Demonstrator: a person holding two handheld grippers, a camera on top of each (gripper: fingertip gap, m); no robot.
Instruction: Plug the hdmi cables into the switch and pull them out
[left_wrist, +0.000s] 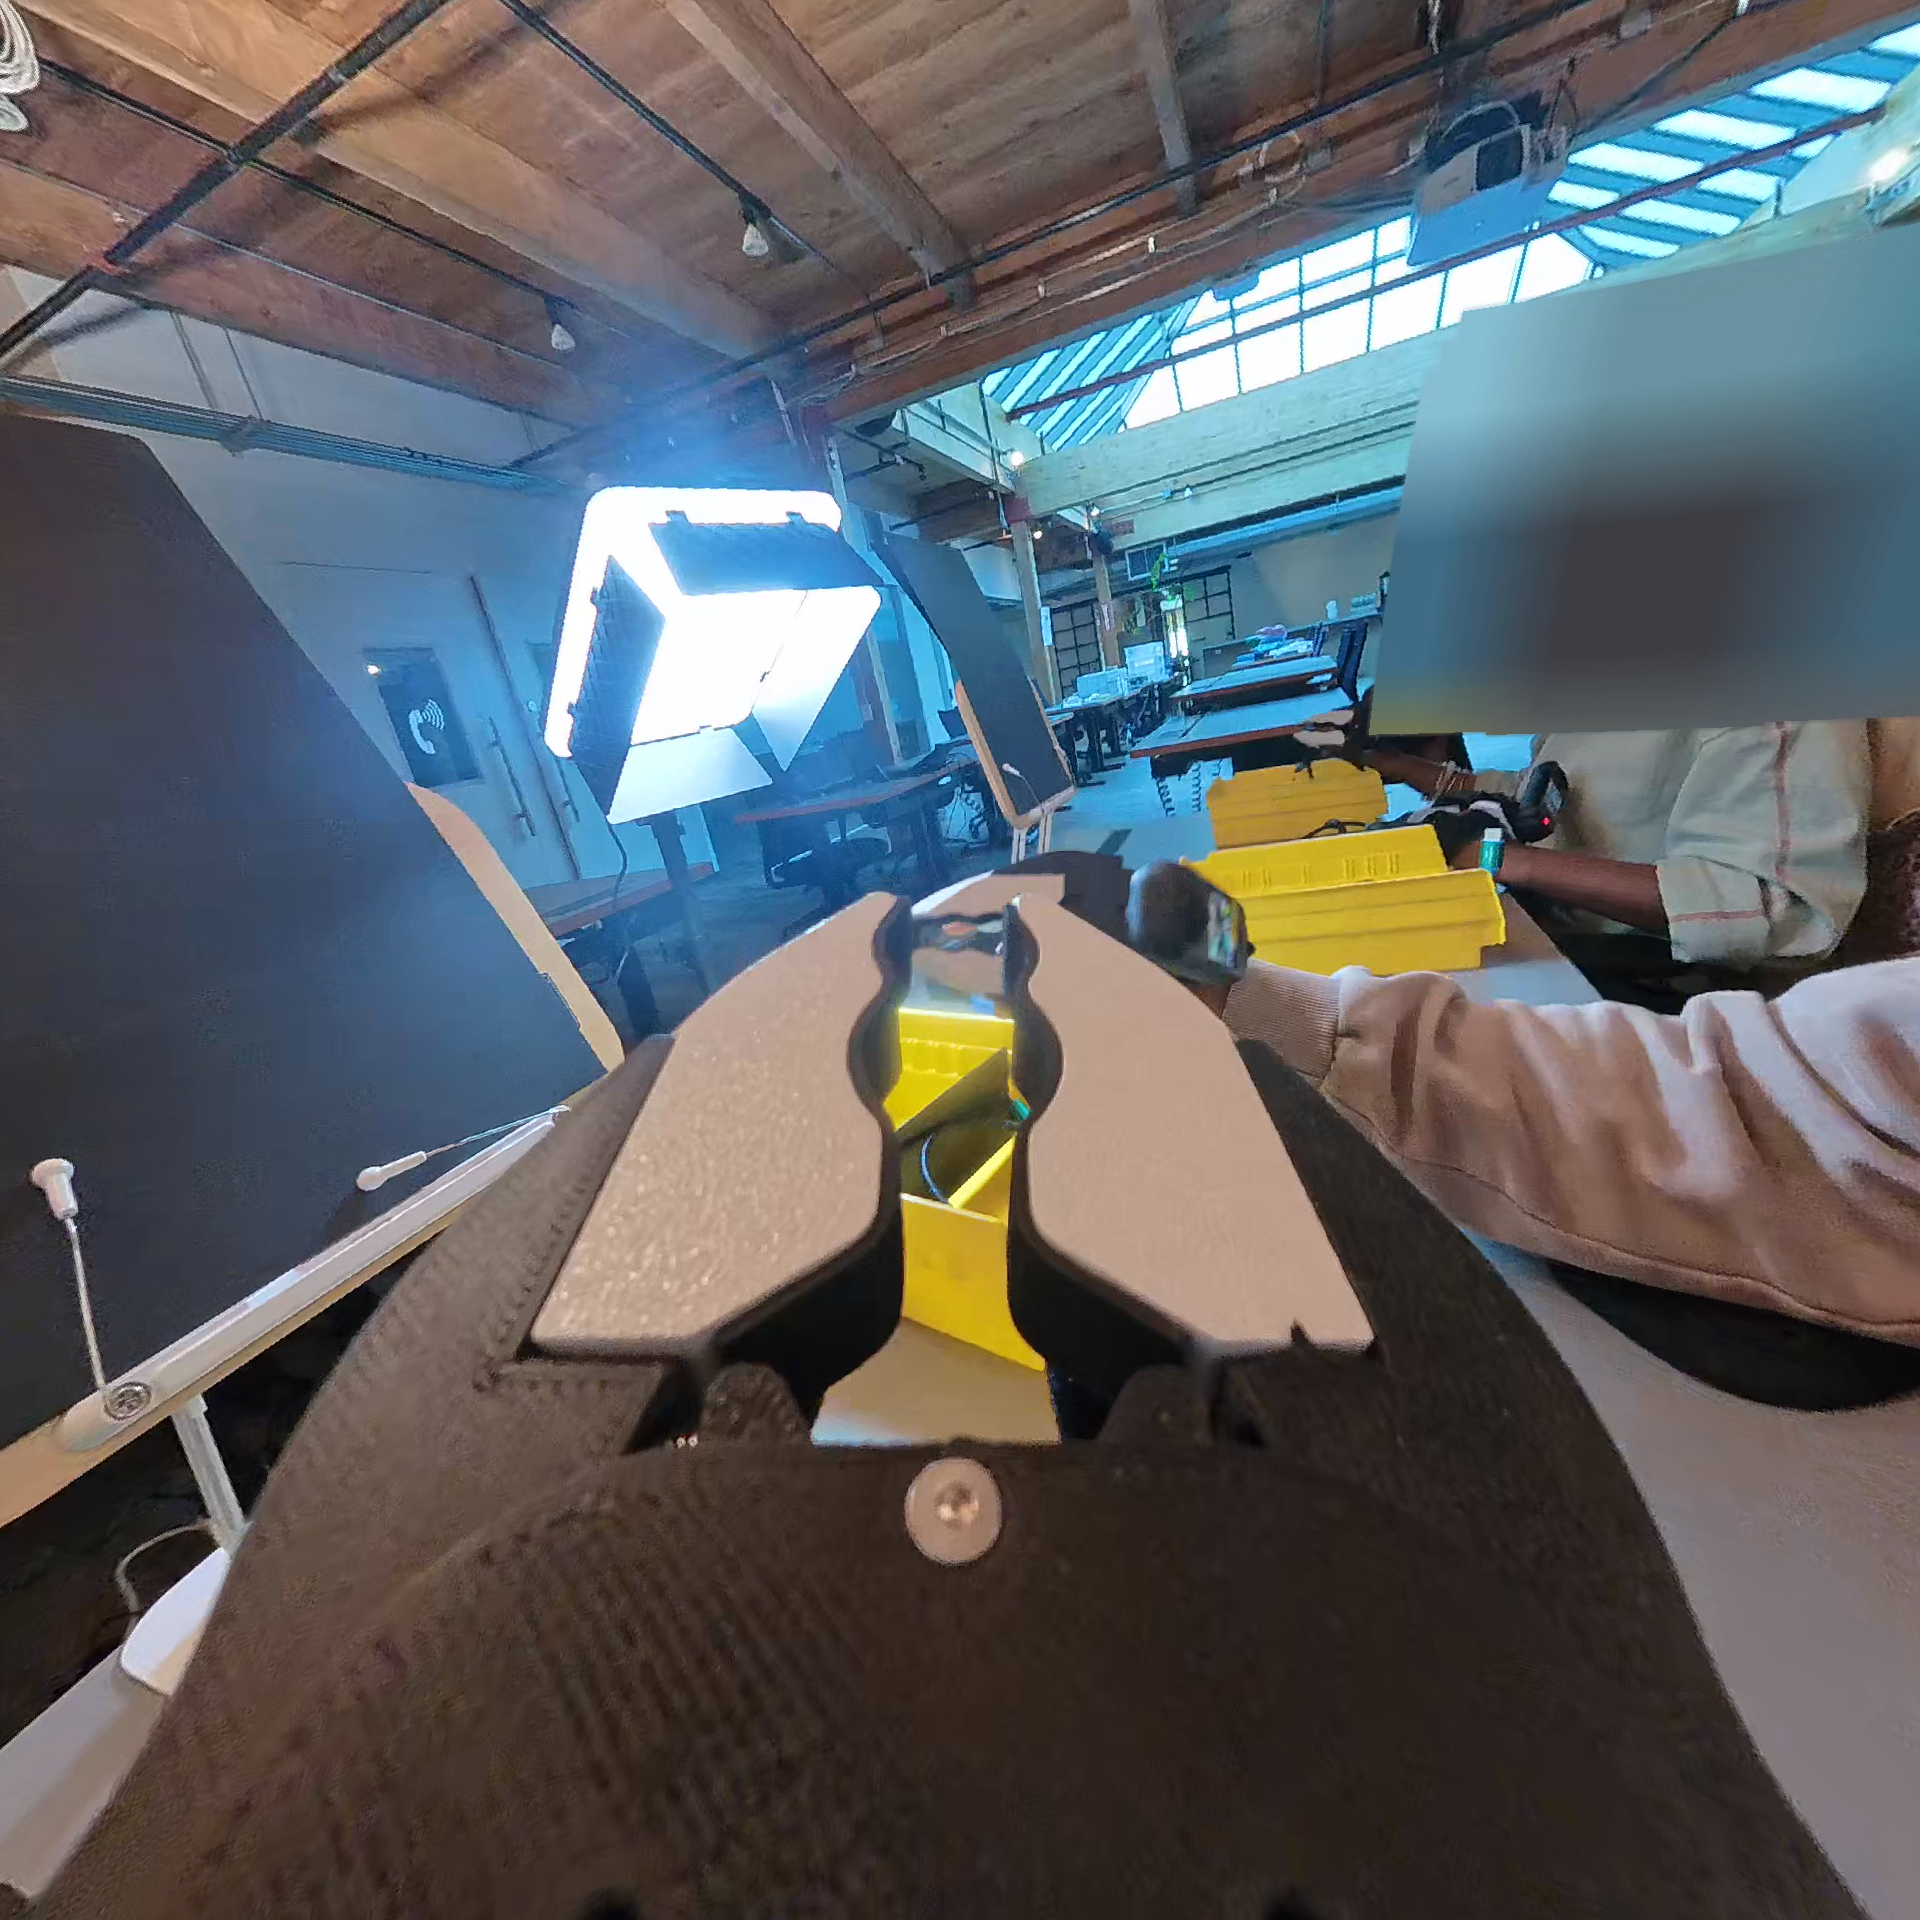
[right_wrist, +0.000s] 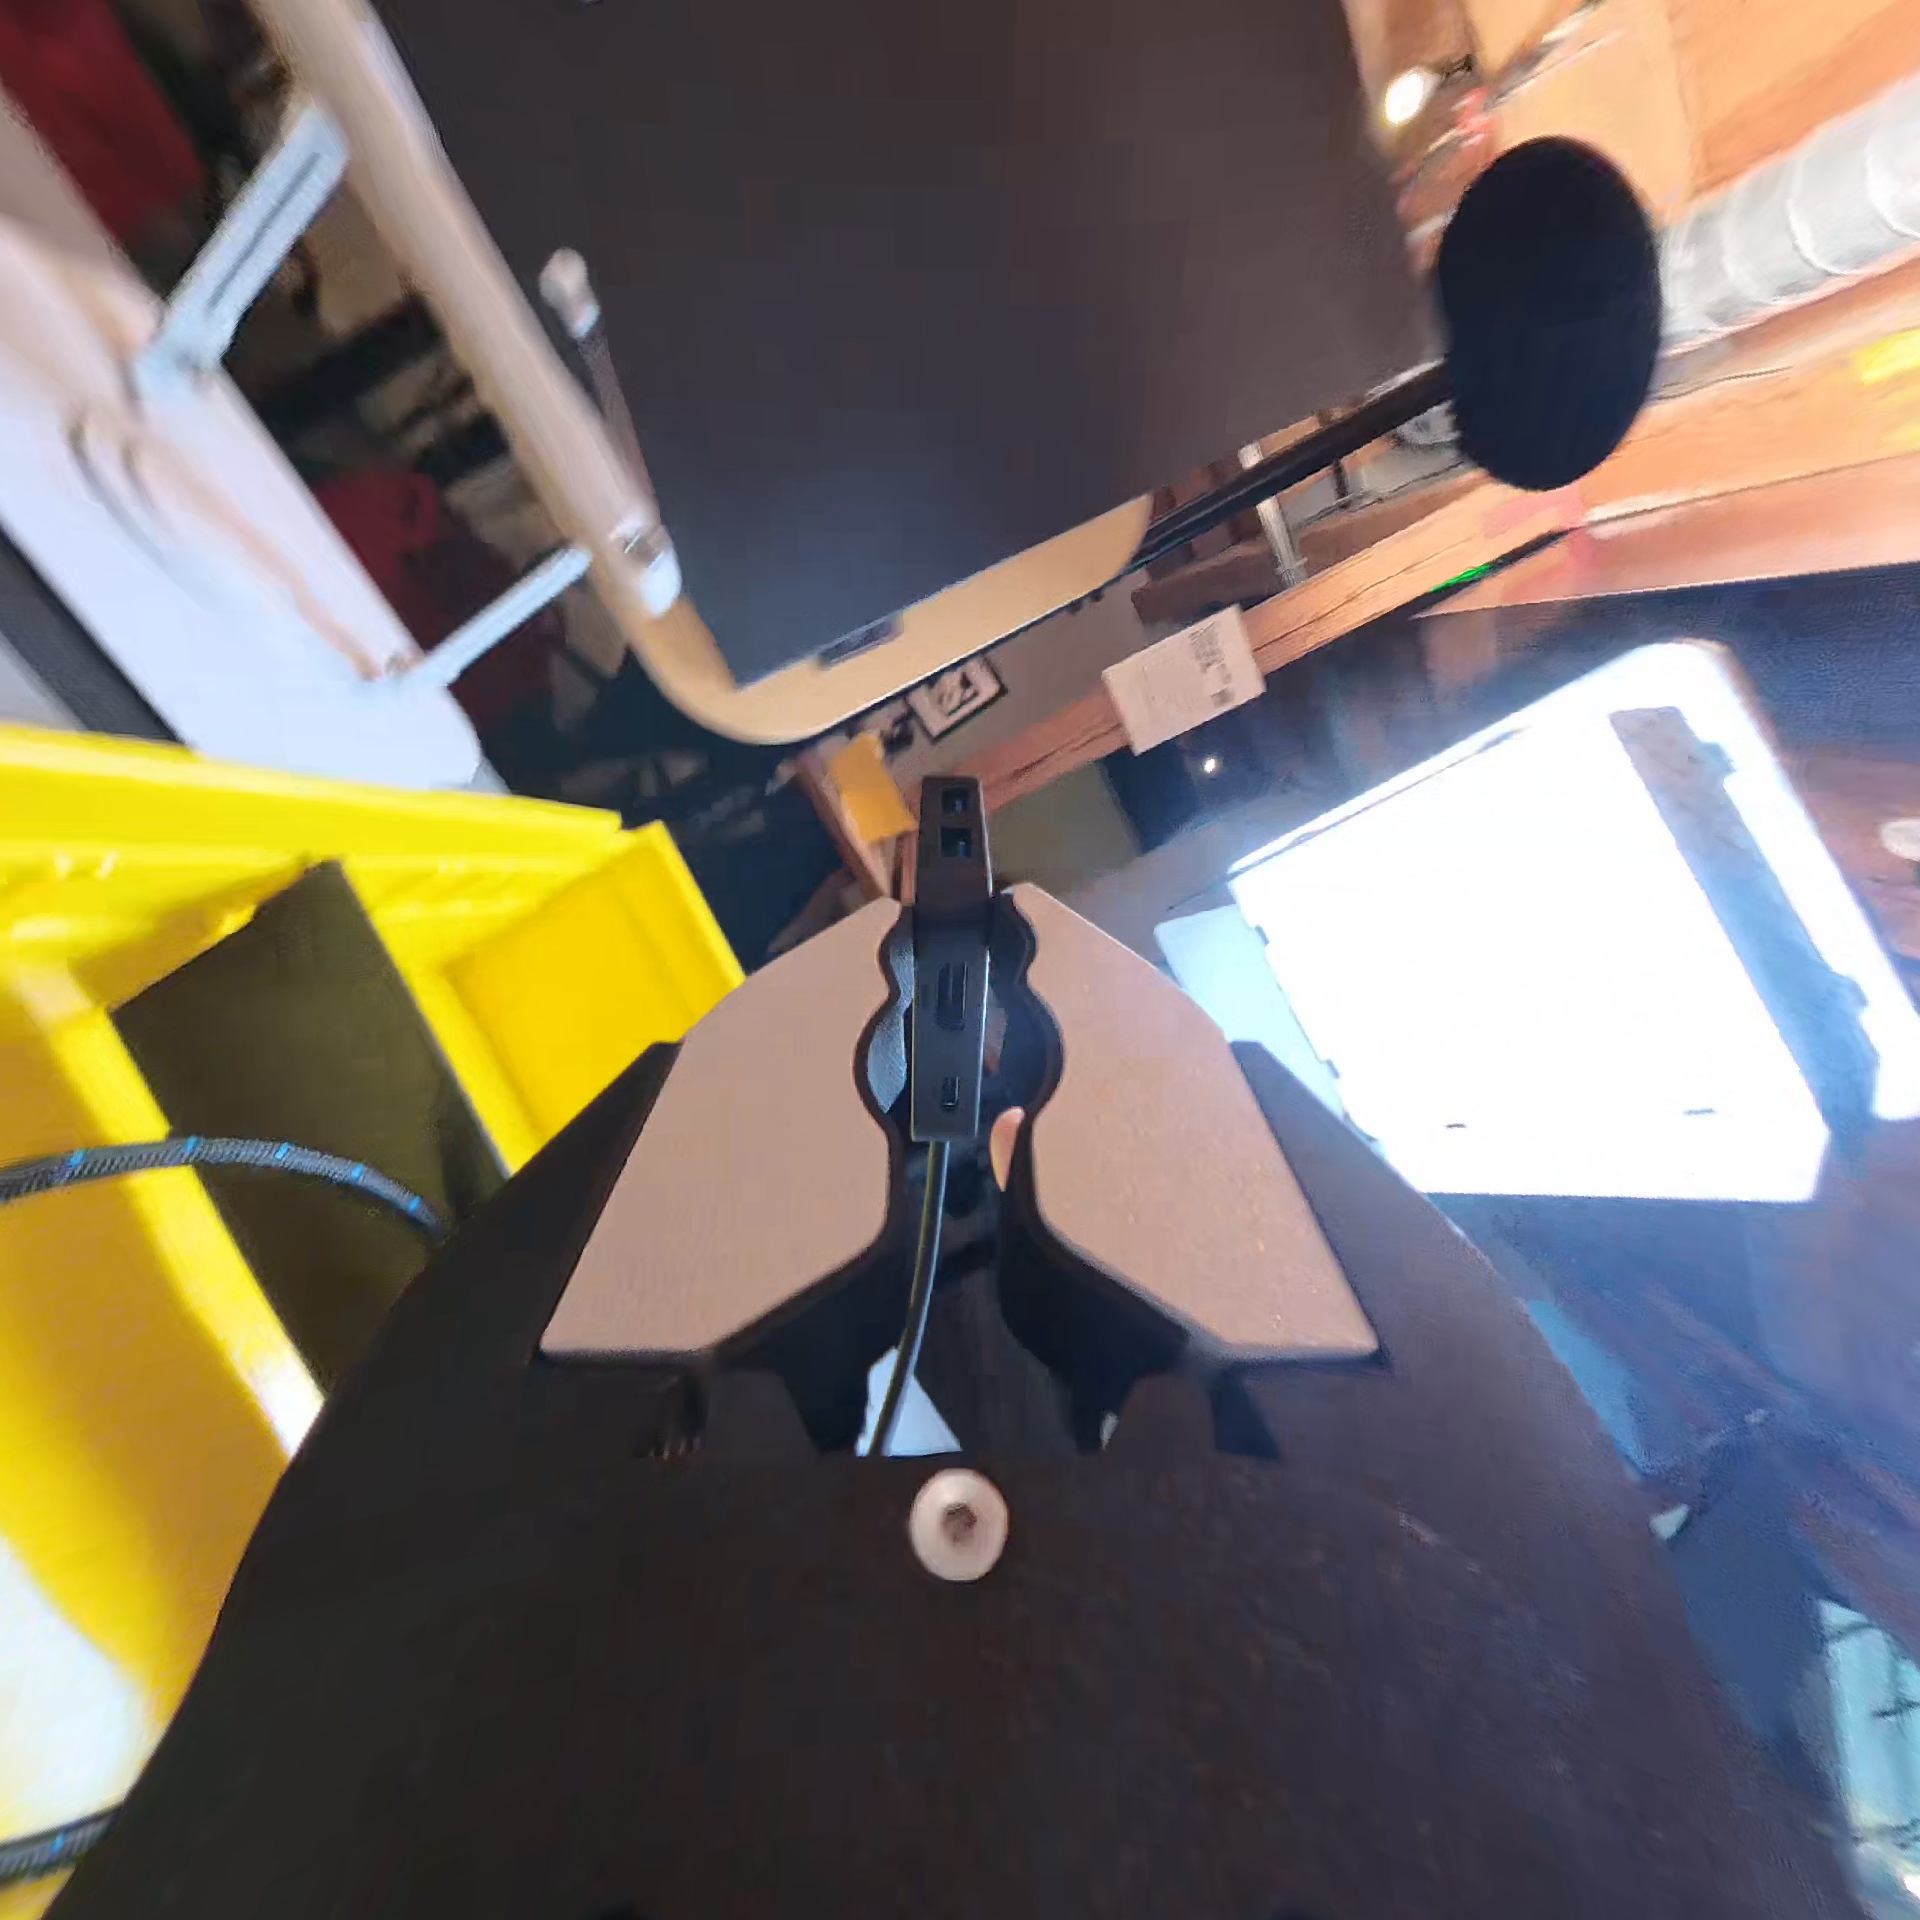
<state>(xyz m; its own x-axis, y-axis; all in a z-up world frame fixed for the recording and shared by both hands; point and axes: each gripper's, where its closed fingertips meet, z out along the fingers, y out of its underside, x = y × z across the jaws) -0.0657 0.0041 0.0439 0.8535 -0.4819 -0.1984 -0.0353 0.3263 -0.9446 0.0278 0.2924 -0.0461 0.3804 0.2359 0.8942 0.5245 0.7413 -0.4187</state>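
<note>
My right gripper (right_wrist: 954, 914) is shut on a thin black switch (right_wrist: 951, 997), held edge-on with its ports facing me and its far end past the fingertips. A thin dark cable (right_wrist: 925, 1247) hangs from its near end. A braided black-and-blue cable (right_wrist: 239, 1151) runs out of the yellow bin (right_wrist: 540, 935) and goes behind the gripper. My left gripper (left_wrist: 956, 930) is raised above the yellow bin (left_wrist: 956, 1257). Its jaws stand close with a narrow gap. A small dark thing shows at the tips, and I cannot tell if it is gripped.
A sleeved arm (left_wrist: 1558, 1122) reaches in from the right. More yellow bins (left_wrist: 1351, 904) and another person's arm (left_wrist: 1745, 831) are at the back right. A bright light panel (left_wrist: 707, 644) stands ahead, and a dark board (left_wrist: 208, 831) is on the left. My right fingertips sit around 30 cm from my left ones.
</note>
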